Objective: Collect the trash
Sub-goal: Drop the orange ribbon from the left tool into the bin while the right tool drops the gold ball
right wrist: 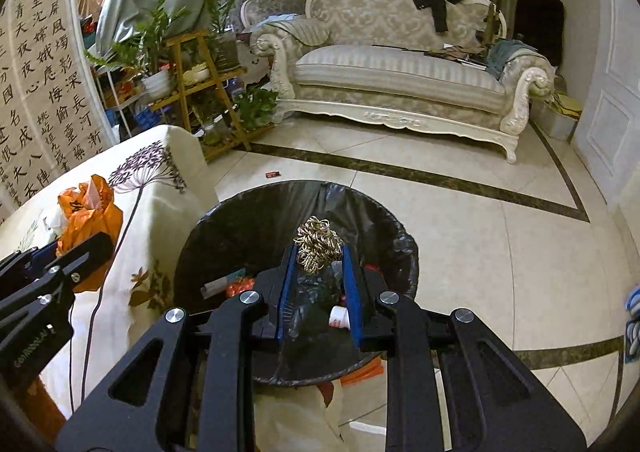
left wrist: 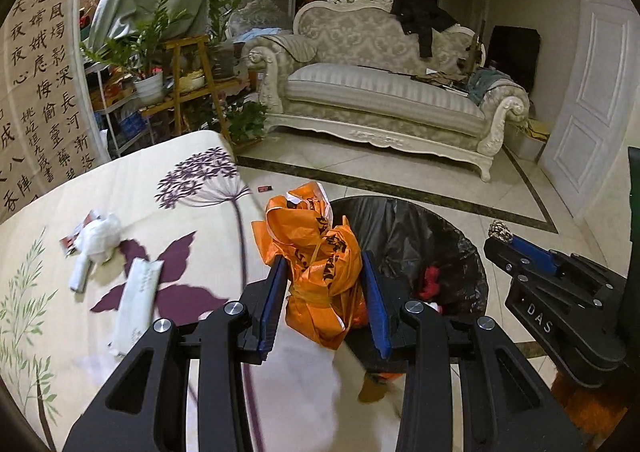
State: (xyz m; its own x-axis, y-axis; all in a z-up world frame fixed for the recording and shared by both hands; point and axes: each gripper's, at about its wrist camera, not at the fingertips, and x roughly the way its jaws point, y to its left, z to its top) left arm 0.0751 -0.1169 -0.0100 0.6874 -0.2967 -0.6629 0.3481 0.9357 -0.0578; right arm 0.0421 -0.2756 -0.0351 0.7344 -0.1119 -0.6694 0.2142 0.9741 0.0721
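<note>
My left gripper (left wrist: 324,264) is shut on a crumpled orange plastic bag (left wrist: 316,252) at the table's right edge, beside the bin. The bag also shows in the right wrist view (right wrist: 90,211). My right gripper (right wrist: 318,252) is shut on a gold metal scouring ball (right wrist: 319,243) and holds it above the black-lined trash bin (right wrist: 248,219). The bin (left wrist: 404,228) holds red and white scraps. The right gripper (left wrist: 504,238) shows with the ball at the right of the left wrist view. On the floral tablecloth (left wrist: 192,211) lie a white crumpled tissue (left wrist: 98,236) and a white wrapper (left wrist: 138,292).
A small white tube (left wrist: 80,274) lies by the tissue. A cream sofa (left wrist: 384,87) stands at the back, plant shelves (left wrist: 192,71) at the back left, a white door (left wrist: 592,91) at the right. A small red item (right wrist: 273,174) lies on the tiled floor.
</note>
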